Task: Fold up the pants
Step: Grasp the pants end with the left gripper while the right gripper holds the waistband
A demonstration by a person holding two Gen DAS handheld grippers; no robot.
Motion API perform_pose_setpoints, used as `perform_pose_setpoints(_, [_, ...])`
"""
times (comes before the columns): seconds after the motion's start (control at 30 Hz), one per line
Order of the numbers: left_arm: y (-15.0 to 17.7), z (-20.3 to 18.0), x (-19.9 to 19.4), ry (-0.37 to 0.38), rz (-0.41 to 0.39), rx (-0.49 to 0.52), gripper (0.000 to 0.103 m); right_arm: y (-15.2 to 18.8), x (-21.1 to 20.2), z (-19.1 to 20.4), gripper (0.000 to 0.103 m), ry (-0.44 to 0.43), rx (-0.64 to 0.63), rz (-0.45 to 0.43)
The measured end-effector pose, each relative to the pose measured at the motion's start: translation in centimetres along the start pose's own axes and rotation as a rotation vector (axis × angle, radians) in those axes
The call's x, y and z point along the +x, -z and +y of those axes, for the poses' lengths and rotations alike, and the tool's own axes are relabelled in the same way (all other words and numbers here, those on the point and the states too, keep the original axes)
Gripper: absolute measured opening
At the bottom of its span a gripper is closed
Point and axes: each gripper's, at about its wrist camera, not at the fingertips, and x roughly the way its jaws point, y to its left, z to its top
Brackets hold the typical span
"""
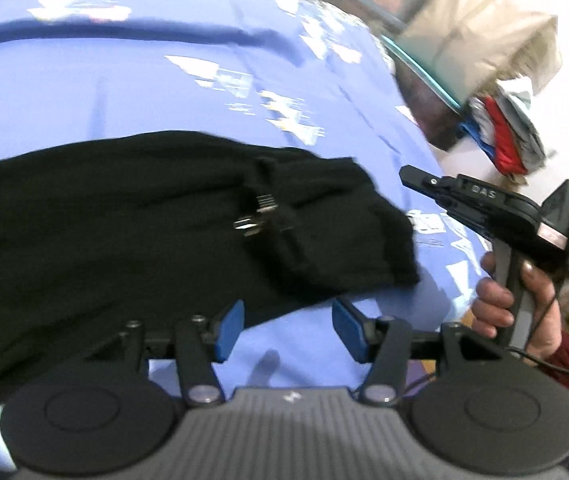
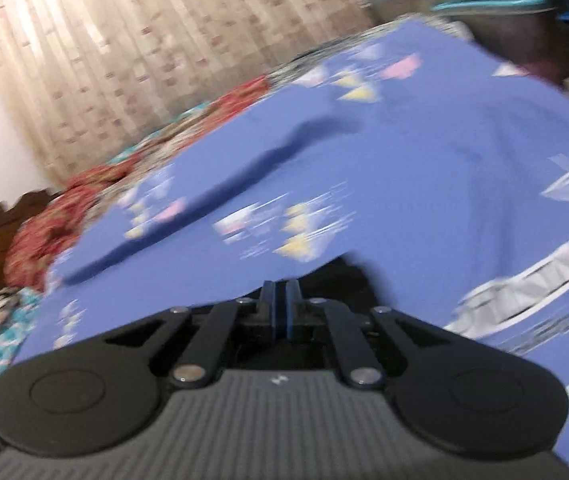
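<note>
Our left claw (image 1: pixel 288 330) is spread wide with nothing in it, just by the black pants (image 1: pixel 156 216). Our right claw (image 2: pixel 283 306) is pressed together. The pants lie long, left to right, on the blue sheet (image 1: pixel 124 92).

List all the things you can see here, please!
pants: one, black, lying on the bedsheet
bedsheet: one, blue with pale shapes, covering the bed
flowery cloth: one, red, at the bed's far edge
curtain: one, beige, behind the bed
clothes pile: one, red, white, blue, beside the bed
left gripper: one, blue jaws apart, empty
right gripper: one, blue jaws shut
hand: one, holding the right gripper's handle
</note>
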Motion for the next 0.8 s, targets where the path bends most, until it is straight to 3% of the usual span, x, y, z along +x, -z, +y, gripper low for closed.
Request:
perform_pose_setpoints(0.17, [3.6,4.7,-6.2,-0.093,-0.095,-0.117,0.058,2.3,4.3,6.9,0.010,-0.153,-0.080,0.137])
perform_pose_setpoints(0.23, [4.9,7.0,-9.0,-0.137,-0.152,-0.184,0.067,3.5,5.9,9.6,0.011,-0.194,-0.127,0.201])
perform_pose_setpoints(0.3, [5.8,9.1,-11.4,-0.188,-0.211,-0.253,0.083,4.7,7.4,11.9,0.011,-0.227,-0.166,0.263])
perform_pose_setpoints(0.5, [8.9,17.9,-17.1,-0.329,-0.393,-0.567,0.092,7.6,10.3,18.7,0.011,-0.307,-0.266,0.410])
perform_pose_setpoints(0.6, [10.5,21.7,-18.3,-0.306,-0.440,-0.701,0.092,8.6,11.2,22.4,0.011,-0.351,-0.354,0.447])
perform_pose_setpoints(0.7, [11.1,23.7,-18.2,-0.258,-0.466,-0.769,0.092,9.6,11.8,25.9,0.014,-0.410,-0.456,0.462])
perform_pose_setpoints(0.73, [11.3,24.2,-18.2,-0.243,-0.473,-0.780,0.092,10.0,12.0,27.3,0.018,-0.424,-0.503,0.459])
perform_pose_setpoints(0.8, [11.7,25.1,-18.2,-0.210,-0.484,-0.796,0.092,11.1,12.5,29.9,0.042,-0.447,-0.602,0.445])
